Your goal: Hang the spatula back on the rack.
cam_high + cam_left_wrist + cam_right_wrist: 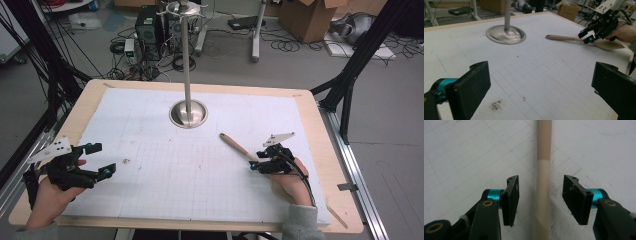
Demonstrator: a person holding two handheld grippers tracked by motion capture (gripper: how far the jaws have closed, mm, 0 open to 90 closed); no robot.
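A wooden spoon (235,145) lies on the white gridded mat (165,175), its handle pointing up-left toward the middle. My right gripper (255,165) straddles the handle near the spoon's wide end. In the right gripper view the pale handle (544,145) runs between the two pads of my right gripper (541,197), with a gap on each side, so it is open. My left gripper (100,160) rests at the mat's left edge, open wide with nothing between its fingers. The left gripper view has its jaws (541,95) far apart and, farther off, the spoon (564,38) under the right gripper (585,36).
A metal pole on a round dished base (188,114) stands at the back middle of the mat. The wooden table's rim (345,200) frames the mat. Small dirt specks (496,105) mark the mat near the left gripper. Cables and boxes lie on the floor beyond.
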